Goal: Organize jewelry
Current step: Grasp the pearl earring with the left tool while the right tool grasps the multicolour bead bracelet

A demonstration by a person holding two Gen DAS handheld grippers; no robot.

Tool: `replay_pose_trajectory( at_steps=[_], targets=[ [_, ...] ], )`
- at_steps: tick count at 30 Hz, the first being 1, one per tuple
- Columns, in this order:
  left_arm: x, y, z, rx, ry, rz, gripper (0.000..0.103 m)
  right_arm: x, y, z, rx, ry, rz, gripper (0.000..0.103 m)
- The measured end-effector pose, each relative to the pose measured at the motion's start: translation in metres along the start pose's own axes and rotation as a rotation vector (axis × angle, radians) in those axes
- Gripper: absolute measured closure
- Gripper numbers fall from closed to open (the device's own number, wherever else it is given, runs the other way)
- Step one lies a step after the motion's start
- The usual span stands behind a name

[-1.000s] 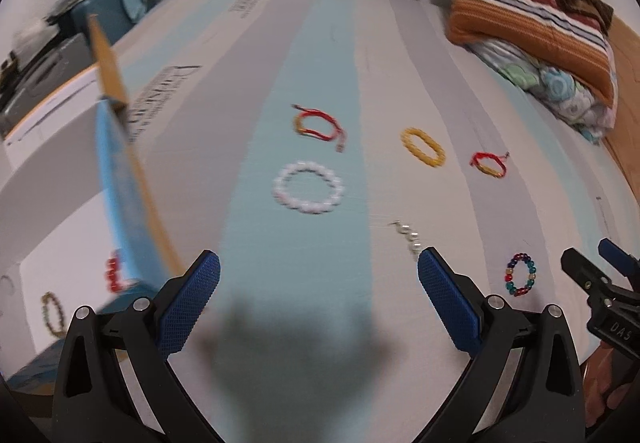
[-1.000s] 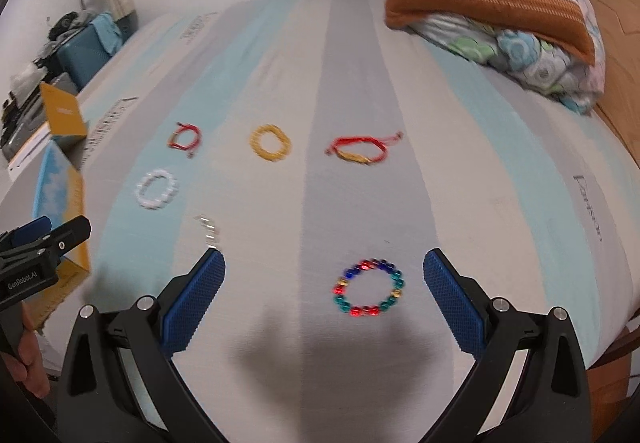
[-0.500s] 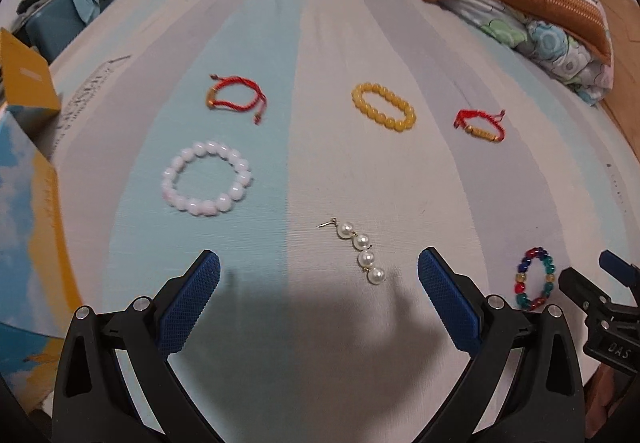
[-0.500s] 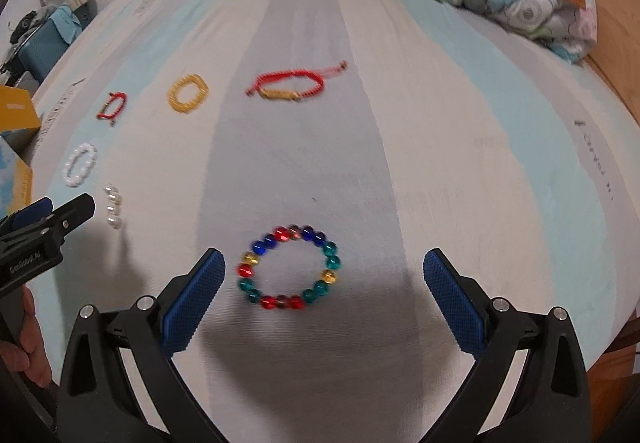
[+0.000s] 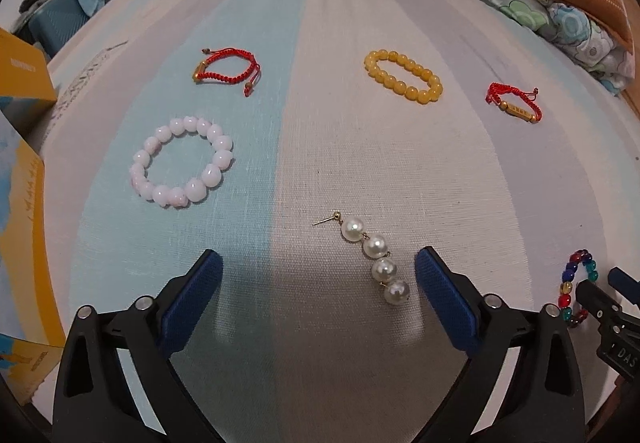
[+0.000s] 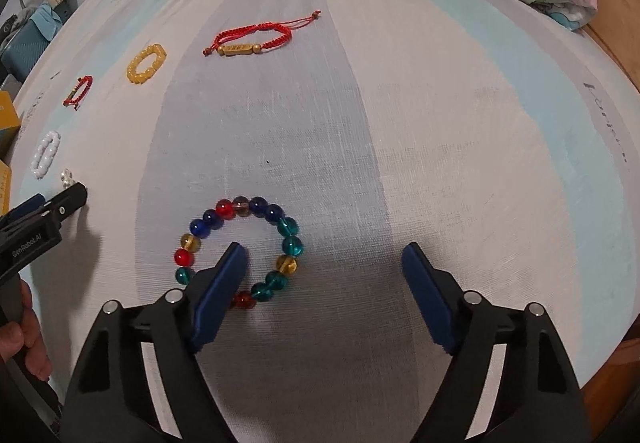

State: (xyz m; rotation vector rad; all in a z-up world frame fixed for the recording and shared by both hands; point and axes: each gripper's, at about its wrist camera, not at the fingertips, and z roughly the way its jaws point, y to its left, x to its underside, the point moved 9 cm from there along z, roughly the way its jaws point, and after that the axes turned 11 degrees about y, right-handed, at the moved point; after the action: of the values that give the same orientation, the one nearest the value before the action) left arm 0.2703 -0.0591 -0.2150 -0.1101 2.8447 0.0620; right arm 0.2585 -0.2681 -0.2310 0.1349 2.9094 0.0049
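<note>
A bed [image 5: 460, 171] with a woven sheet in soft blue, grey and cream stripes is filling both views. The left gripper [image 5: 318, 281] is hanging over it with its blue ribbed pads spread wide, pinching nothing. Its black side is showing "GenRobot.AI" in the right view. A pearl earring [image 5: 370, 255], four round shiny pearls on a gold pin, is lying between those pads. Beyond the earring are lying a white bead bracelet [image 5: 182, 163], a yellow bead bracelet [image 5: 404, 77] and two red cord bracelets. The right gripper [image 6: 322, 261] is closing; its left pad is sitting inside a ring of glassy colored beads [image 6: 240, 247], not squeezing it.
</note>
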Motion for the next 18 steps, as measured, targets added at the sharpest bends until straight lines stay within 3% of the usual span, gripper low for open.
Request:
replay_pose_trajectory(
  at_steps=[3, 10, 12, 18],
  targets=[
    [0.001, -0.002, -0.001, -0.005, -0.003, 0.016, 0.017, 0.001, 0.002, 0.000, 0.012, -0.010, -0.018, 0.039],
    [0.004, -0.009, -0.006, 0.024, -0.001, 0.031, 0.046, 0.001, 0.010, -0.003, 0.005, -0.014, -0.055, 0.064],
    [0.006, -0.009, -0.007, 0.023, 0.005, 0.037, 0.054, 0.001, 0.012, -0.004, 0.003, -0.013, -0.060, 0.075],
    [0.010, -0.006, -0.010, 0.042, 0.017, 0.040, 0.076, 0.001, 0.020, -0.007, -0.019, 0.000, -0.080, 0.093]
  ],
)
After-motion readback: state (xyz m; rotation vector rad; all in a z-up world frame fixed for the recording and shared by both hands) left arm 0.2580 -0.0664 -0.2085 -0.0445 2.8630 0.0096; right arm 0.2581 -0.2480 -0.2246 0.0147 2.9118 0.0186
